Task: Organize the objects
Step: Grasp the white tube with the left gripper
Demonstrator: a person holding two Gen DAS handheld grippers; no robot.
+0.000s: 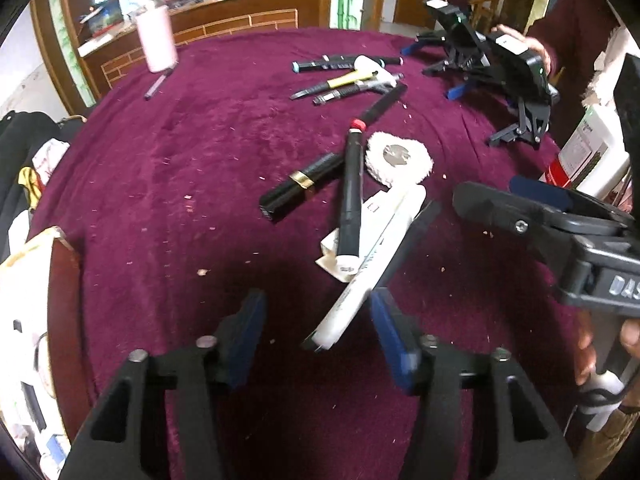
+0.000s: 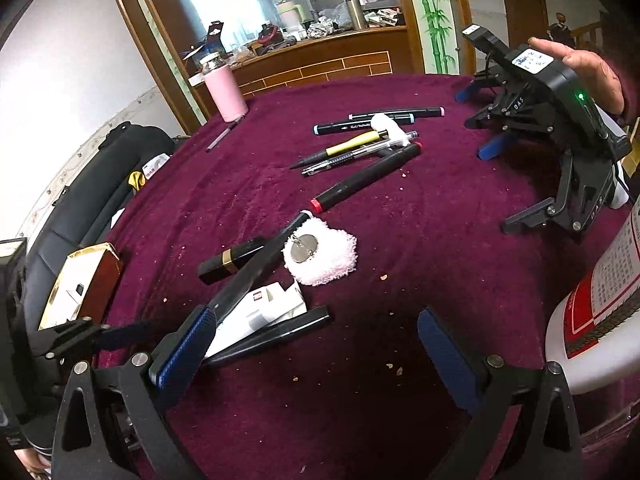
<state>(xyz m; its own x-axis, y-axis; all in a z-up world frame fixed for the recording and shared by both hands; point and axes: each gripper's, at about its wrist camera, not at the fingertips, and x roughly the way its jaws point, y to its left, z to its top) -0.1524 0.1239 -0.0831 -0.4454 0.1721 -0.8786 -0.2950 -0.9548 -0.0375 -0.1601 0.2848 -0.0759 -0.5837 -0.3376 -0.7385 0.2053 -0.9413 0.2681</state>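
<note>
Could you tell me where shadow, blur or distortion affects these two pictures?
Left wrist view: a dark shadow on the cloth ahead of the left gripper, whose blue pads are motion-blurred. Right wrist view: sharper; fisheye bends the wooden frame, and window glare washes out the background.

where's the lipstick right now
In both views the lipstick lies mid-table on the maroon cloth, left of the fluffy white pad.

White bottle cut by right edge

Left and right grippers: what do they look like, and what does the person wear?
Both the left gripper and right gripper have black skeletal linkage arms with silver pivot pins and flat blue finger pads. White "DAS" lettering marks the right body. No sleeve is discernible.
</note>
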